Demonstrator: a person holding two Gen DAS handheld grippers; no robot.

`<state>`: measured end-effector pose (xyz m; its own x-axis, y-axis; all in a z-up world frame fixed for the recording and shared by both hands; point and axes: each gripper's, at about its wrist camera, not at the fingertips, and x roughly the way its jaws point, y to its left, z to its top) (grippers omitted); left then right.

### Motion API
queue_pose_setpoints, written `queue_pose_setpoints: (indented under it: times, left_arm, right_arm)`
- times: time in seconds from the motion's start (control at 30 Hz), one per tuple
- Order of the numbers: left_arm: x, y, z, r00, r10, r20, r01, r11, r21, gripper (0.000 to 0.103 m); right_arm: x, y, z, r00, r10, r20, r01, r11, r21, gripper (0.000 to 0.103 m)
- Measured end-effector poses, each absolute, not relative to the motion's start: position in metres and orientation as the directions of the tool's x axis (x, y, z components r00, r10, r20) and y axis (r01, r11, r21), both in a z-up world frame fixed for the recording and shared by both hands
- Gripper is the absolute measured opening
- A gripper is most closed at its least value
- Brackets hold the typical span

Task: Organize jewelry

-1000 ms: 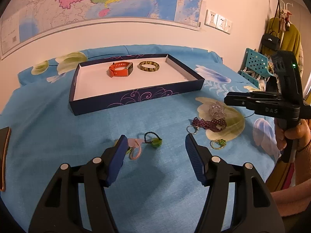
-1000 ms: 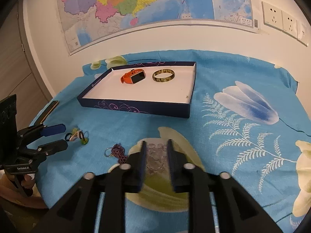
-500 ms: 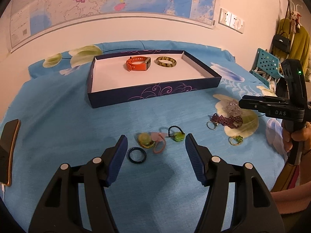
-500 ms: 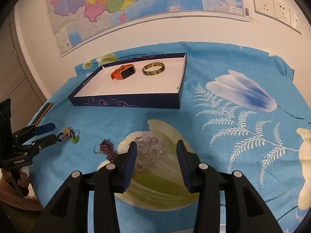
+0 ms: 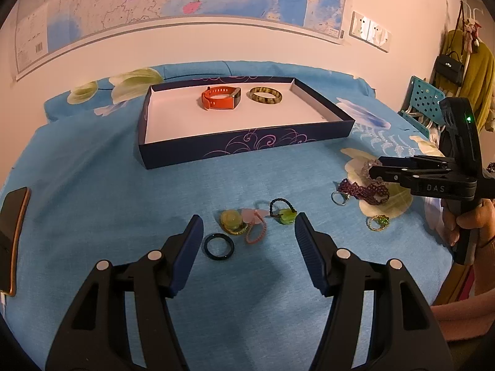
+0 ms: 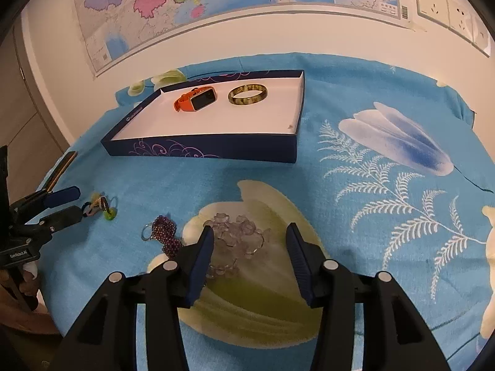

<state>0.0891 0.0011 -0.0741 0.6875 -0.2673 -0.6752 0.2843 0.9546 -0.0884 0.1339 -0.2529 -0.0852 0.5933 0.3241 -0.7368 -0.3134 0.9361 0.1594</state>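
Note:
A dark blue tray (image 5: 247, 147) (image 6: 201, 147) holds an orange watch band (image 5: 220, 98) (image 6: 195, 100) and a brown-green bangle (image 5: 266, 96) (image 6: 247, 95). My left gripper (image 5: 249, 228) is open above a black ring (image 5: 218, 246), a yellow-green bead piece (image 5: 231, 220), a pink cord (image 5: 255, 227) and a green bead on a black cord (image 5: 283, 211). My right gripper (image 6: 250, 241) is open around a clear crystal bracelet (image 6: 238, 238). A purple beaded bracelet (image 6: 168, 235) (image 5: 363, 189) lies to its left. A small green-gold ring (image 5: 378, 222) lies near it.
Everything lies on a blue flowered cloth (image 6: 371, 185). A phone (image 5: 12, 232) lies at the left edge of the table. A wall with a map stands behind the tray. A teal chair (image 5: 423, 105) and hanging clothes are at the right.
My right gripper has opened from nearly shut and now straddles the crystal bracelet. My left gripper pulled back, so the black ring and bead pieces show between its fingers.

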Motion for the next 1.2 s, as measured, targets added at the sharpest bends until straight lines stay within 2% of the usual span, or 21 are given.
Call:
queue_pose_setpoints:
  times: [0.07, 0.27, 0.6, 0.87, 1.2]
  left_arm:
    - [0.089, 0.001, -0.074, 0.687, -0.27, -0.675, 0.288, 0.953, -0.088, 0.06]
    - [0.087, 0.003, -0.075, 0.686, -0.268, -0.677, 0.286, 0.954, -0.088, 0.06]
    - [0.088, 0.003, -0.077, 0.678, -0.268, -0.684, 0.295, 0.952, -0.08, 0.054]
    - [0.087, -0.007, -0.079, 0.66, -0.302, -0.688, 0.347, 0.935, -0.078, 0.038]
    - [0.088, 0.004, -0.079, 0.675, -0.247, -0.696, 0.297, 0.954, -0.051, 0.04]
  right_arm:
    - [0.135, -0.253, -0.085, 0.591, 0.321, -0.74, -0.315, 0.936, 0.155, 0.019]
    - [0.137, -0.259, -0.086, 0.593, 0.338, -0.731, -0.308, 0.934, 0.183, 0.008]
    - [0.132, -0.265, -0.07, 0.622, 0.389, -0.679, -0.316, 0.919, 0.237, 0.008]
    - [0.128, -0.264, -0.056, 0.643, 0.414, -0.644, -0.334, 0.909, 0.25, 0.008]
    - [0.126, -0.265, -0.052, 0.647, 0.431, -0.629, -0.341, 0.901, 0.267, 0.008]
